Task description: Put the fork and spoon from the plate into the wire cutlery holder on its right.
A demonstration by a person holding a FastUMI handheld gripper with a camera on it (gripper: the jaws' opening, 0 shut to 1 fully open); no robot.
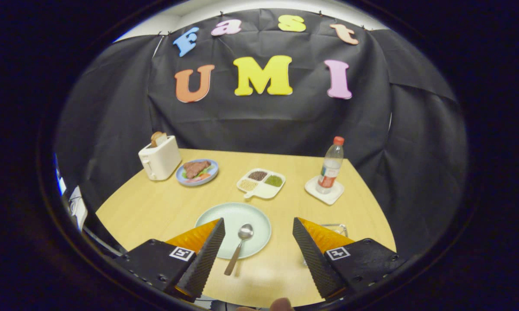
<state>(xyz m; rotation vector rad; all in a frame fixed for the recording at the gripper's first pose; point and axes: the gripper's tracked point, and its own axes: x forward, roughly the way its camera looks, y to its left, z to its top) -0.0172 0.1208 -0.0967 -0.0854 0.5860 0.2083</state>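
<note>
My gripper (257, 224) gapes wide, holding nothing | one spoon (241, 244) lies on the one pale plate (229, 216), handle overhanging | wire cutlery holder (335, 227) right of plate, I think, mostly hidden | no second utensil counted

Gripper-mounted fisheye, looking forward and down

It sits above the surface's (156, 207) near edge, facing across it toward the far edge and the booth wall (264, 125) behind.

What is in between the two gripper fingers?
In the gripper view, the spoon lies between the open gripper's fingers, its bowl on the pale green plate and its handle reaching onto the wooden table.
</note>
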